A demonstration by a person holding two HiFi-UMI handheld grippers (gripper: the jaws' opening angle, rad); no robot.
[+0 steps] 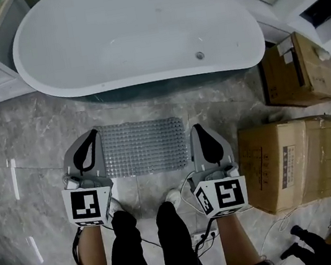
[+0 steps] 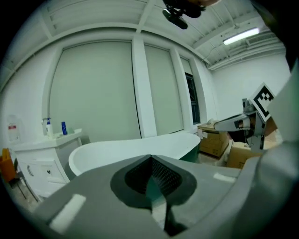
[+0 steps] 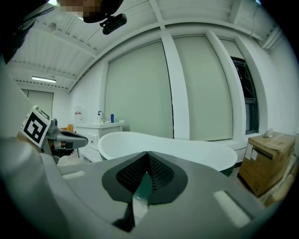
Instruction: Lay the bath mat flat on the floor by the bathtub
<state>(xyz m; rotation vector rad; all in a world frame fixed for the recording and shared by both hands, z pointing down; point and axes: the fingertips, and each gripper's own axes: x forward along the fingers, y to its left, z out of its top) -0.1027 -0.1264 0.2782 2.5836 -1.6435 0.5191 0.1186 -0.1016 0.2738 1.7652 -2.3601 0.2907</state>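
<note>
Grey marble floor [image 1: 28, 139]; clear studded mat [image 1: 144, 146] flat beside white bathtub [image 1: 136, 33]; left claw [image 2: 150, 158], right claw [image 3: 147, 154] closed, empty.

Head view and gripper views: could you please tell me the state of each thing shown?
Bathtub: empty.
Bath mat: lying flat on the floor beside the bathtub.
Left gripper: jaws shut, holding nothing.
Right gripper: jaws shut, holding nothing.
Cardboard boxes: closed.

A standing person's bare forearms [image 1: 91, 254] reach forward, holding the left tongs [image 1: 94, 133] and right tongs [image 1: 195, 127] side by side and apart, both pointing ahead, each with jaws closed together
</note>
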